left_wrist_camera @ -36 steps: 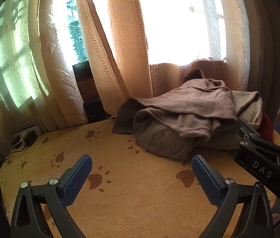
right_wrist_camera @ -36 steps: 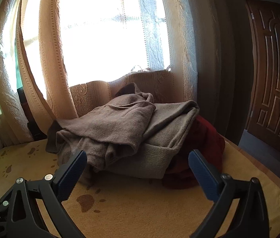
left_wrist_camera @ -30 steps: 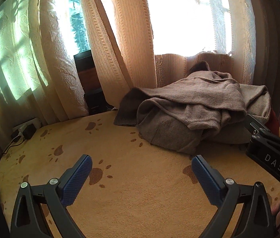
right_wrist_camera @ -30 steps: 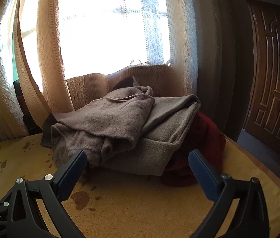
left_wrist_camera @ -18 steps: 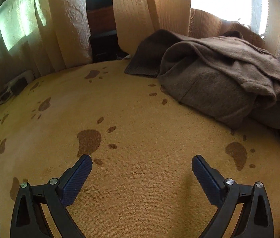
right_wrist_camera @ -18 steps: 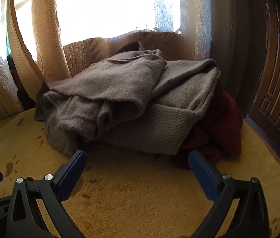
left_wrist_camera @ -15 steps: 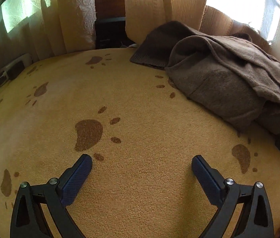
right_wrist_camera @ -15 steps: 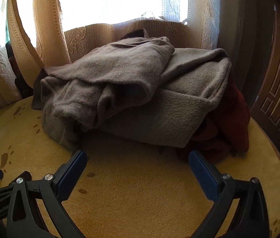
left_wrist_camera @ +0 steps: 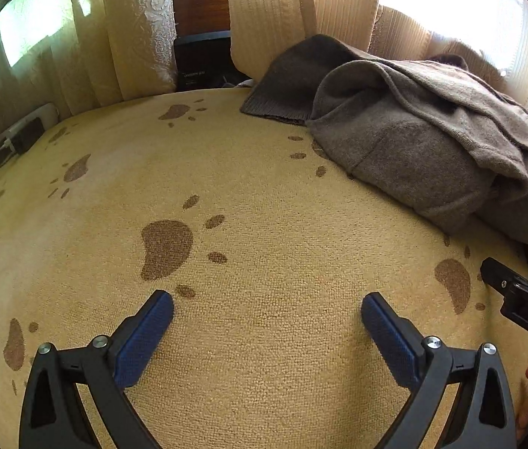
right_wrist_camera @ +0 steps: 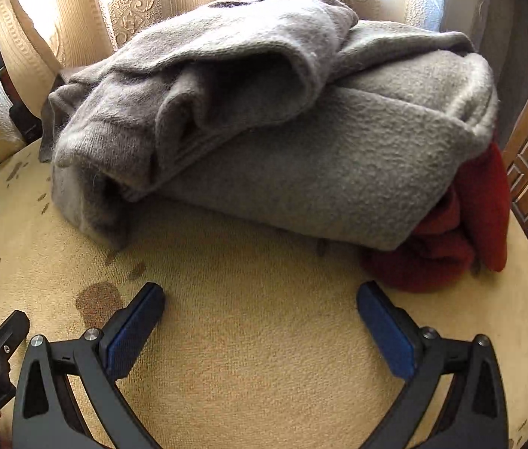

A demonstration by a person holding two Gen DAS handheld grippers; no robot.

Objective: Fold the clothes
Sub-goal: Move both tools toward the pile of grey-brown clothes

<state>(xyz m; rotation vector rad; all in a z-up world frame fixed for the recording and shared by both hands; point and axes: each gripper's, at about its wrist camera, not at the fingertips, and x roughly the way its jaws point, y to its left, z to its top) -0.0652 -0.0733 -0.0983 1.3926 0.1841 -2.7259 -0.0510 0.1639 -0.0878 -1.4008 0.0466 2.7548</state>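
Before both spread tools (left_wrist_camera: pixel 267 305) (right_wrist_camera: pixel 260 295), heaped clothes (right_wrist_camera: pixel 301 142).

Sunlit cream curtains (left_wrist_camera: pixel 129 30) hang behind a yellow paw-print blanket (left_wrist_camera: pixel 264 224).

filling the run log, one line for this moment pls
left gripper open | right gripper open | grey clothes pile untouched | red garment beneath

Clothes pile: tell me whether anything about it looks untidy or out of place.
The grey garments lie heaped and crumpled, not folded, one draped loosely over another. A red garment is bunched under the heap's right edge. Nothing looks damaged or spilled on the paw-print blanket.
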